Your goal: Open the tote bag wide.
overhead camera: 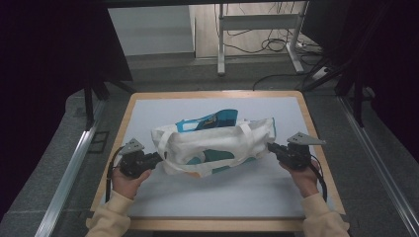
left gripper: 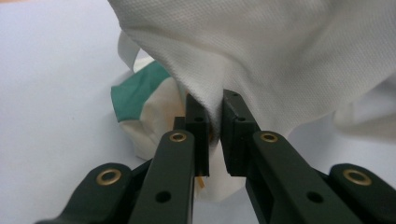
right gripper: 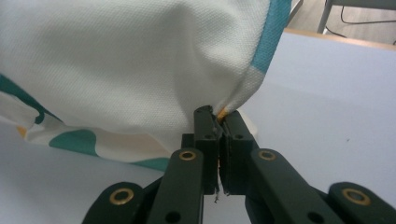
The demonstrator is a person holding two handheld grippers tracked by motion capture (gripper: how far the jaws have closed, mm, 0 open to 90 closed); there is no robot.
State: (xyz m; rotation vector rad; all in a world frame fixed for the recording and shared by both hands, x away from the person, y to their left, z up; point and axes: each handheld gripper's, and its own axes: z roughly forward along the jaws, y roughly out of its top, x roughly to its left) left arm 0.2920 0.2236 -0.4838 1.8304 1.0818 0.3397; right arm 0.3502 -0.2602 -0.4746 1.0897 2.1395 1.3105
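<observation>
Wooden table (overhead camera: pixel 302 106) with a pale blue mat (overhead camera: pixel 163 111), grey floor (overhead camera: pixel 44 163) all around, dark curtains (overhead camera: pixel 49 44) on both sides, metal desk legs (overhead camera: pixel 221 44) at the back, black cables (overhead camera: pixel 272 44) on the floor, white wall (overhead camera: pixel 153 29).

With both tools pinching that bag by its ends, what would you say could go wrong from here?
1. The left tool pinches only a thin fold of the white woven tote bag with teal patches; it may slip free.
2. The right tool grips just a corner, so the sagging middle could drag on the pale blue mat.
</observation>
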